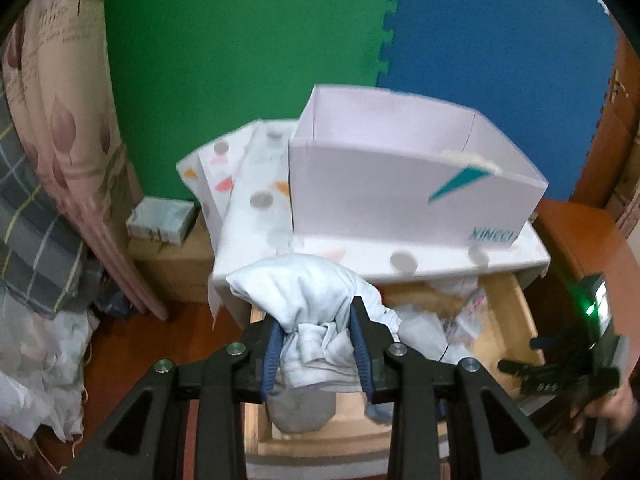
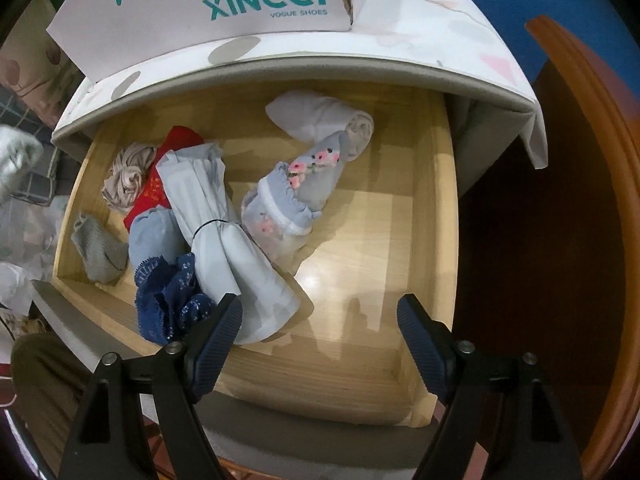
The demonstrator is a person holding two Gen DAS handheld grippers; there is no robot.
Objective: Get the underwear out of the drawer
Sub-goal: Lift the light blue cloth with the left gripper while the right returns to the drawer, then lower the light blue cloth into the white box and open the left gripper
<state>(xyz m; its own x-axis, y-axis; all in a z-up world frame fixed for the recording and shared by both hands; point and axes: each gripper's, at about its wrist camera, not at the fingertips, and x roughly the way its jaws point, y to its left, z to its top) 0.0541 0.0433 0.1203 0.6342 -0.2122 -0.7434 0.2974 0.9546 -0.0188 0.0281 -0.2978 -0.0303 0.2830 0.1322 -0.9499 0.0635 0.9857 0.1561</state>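
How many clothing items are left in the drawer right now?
7 visible: beige bundle, red piece, grey sock, tied pale roll and navy lace on the left; white roll at back; floral pair in the middle. More may hide underneath.

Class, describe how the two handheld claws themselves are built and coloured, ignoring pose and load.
Both the left claw and the right claw have matte black frames with triangular cut-outs, silver round pivot bolts, and dark blue ribbed pads on the fingers. From the left view, the right unit's body shows a green light. No cables are clearly visible.
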